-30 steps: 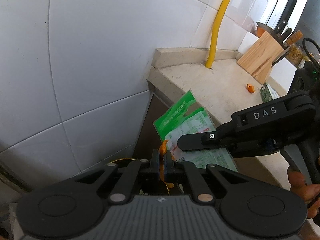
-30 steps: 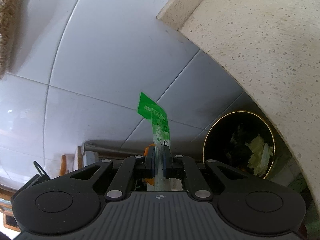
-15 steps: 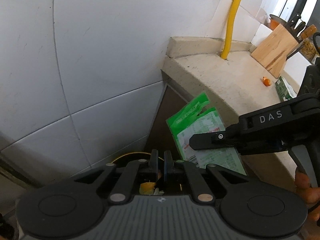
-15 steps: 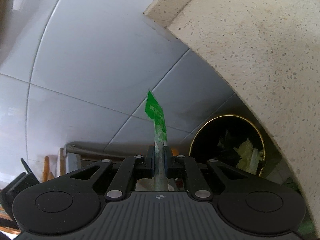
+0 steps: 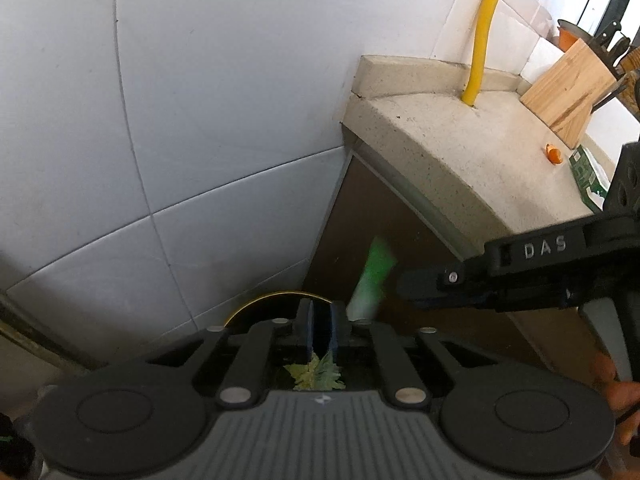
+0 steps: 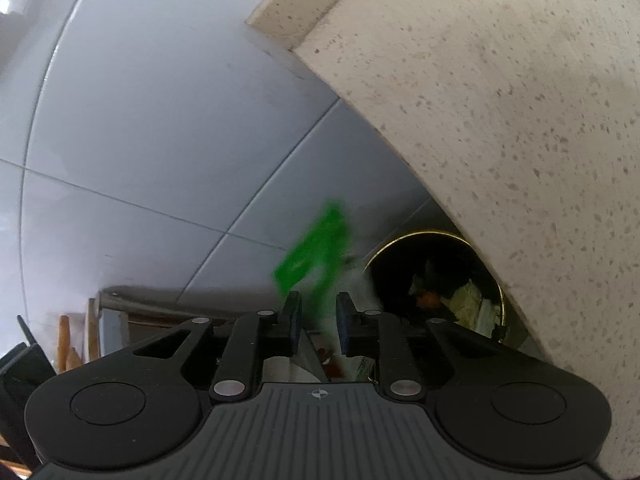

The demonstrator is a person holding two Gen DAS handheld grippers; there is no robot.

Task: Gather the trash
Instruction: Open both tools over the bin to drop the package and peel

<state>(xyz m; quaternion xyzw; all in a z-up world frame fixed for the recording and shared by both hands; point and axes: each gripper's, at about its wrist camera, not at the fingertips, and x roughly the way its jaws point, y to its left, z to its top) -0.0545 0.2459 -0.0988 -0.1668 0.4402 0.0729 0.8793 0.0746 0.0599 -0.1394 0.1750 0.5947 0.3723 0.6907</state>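
The green-and-white wrapper (image 5: 374, 276) is blurred in mid-air over the black, gold-rimmed bin (image 5: 276, 296), just ahead of my right gripper (image 5: 408, 294). In the right wrist view the wrapper (image 6: 316, 256) drops loose between the jaws of the right gripper (image 6: 320, 312), which are opening, and the pads do not touch it. My left gripper (image 5: 320, 332) hangs over the bin with its jaws opening, a narrow gap and nothing between them. Leafy scraps (image 5: 320, 374) lie below it. The bin (image 6: 420, 234) holds greens and an orange peel (image 6: 426, 300).
The speckled stone counter (image 5: 460, 152) overhangs the bin on the right. On it are a yellow pipe (image 5: 486, 28), a wooden knife block (image 5: 568, 92), a bit of orange peel (image 5: 554, 154) and a green packet (image 5: 586, 176). Grey wall tiles (image 5: 200, 120) stand behind.
The orange peel has left my left gripper and is gone from between its jaws. The right gripper has opened and let go of the wrapper, which now falls toward the bin.
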